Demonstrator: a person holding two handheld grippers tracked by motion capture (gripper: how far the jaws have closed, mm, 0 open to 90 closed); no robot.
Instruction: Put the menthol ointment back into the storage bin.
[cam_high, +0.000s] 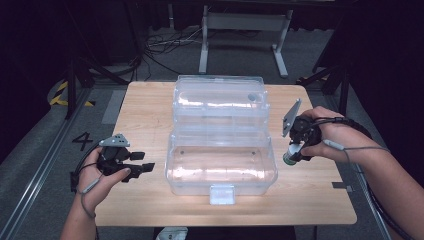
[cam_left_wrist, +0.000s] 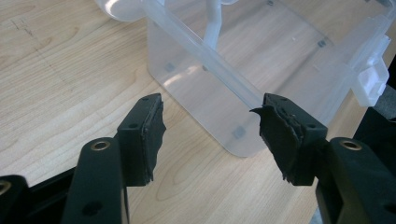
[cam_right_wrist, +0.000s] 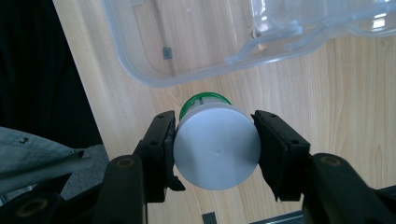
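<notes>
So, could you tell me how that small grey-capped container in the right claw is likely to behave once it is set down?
The grey-capped container looks round and smooth, so on its side it would probably roll across the wooden table. Its flat cap suggests it should stand steadily upright. The right claw grips it by curved sides, so it may slip if loosened.

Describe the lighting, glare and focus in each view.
High view: dark surroundings, the table lit, white glare along the clear plastic box, picture somewhat soft. Left gripper view: even light, sharp wood grain, frayed pads on the left claw crisp. Right gripper view: the grey-capped jar in the right claw is sharp, its cap evenly lit; a dark area at left.
</notes>
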